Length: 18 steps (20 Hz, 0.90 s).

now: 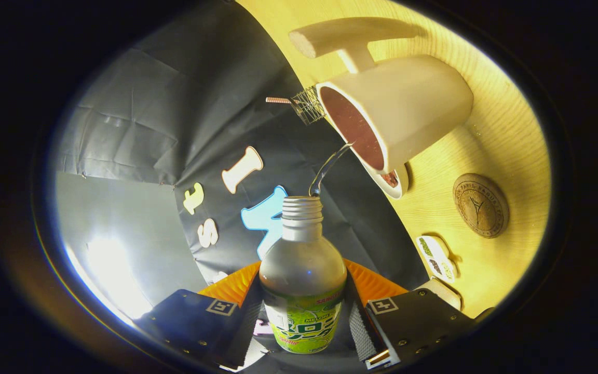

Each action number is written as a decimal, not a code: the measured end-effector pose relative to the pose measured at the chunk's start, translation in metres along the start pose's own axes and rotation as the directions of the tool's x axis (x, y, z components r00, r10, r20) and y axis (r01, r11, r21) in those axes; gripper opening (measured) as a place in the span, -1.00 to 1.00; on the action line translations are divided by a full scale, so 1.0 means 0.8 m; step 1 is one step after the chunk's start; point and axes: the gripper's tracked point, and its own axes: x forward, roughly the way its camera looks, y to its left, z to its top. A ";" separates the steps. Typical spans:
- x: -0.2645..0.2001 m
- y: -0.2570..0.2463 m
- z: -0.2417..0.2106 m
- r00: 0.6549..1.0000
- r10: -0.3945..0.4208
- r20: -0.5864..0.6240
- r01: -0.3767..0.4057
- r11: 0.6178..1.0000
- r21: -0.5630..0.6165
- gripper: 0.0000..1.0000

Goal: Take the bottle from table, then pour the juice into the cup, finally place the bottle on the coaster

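Observation:
My gripper [303, 311] is shut on a clear bottle [303, 280] with a green label, its fingers [361, 322] pressing on both sides of the lower body. The bottle is uncapped and tipped over, so the whole view is rolled sideways. A thin stream of liquid [327, 169] runs from its threaded mouth toward the rim of a white cup [413, 109] just beyond. The cup has a big handle and a dark inside, and it stands on a small white saucer [400, 184]. A round brown coaster [480, 205] lies on the wooden table [506, 130] beside the cup.
A small wire mesh piece [309, 106] with a short stick shows next to the cup's rim. Two small white packets [436, 254] lie on the table near the coaster, closer to my fingers. The booth's black cloth wall is behind the bottle.

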 end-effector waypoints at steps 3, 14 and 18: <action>0.003 0.005 0.000 1.000 0.006 0.021 -0.006 1.000 0.019 0.53; 0.002 0.015 0.005 0.999 0.020 0.039 -0.021 0.999 0.027 0.53; 0.002 0.013 0.007 0.999 0.018 0.046 -0.019 0.999 0.027 0.53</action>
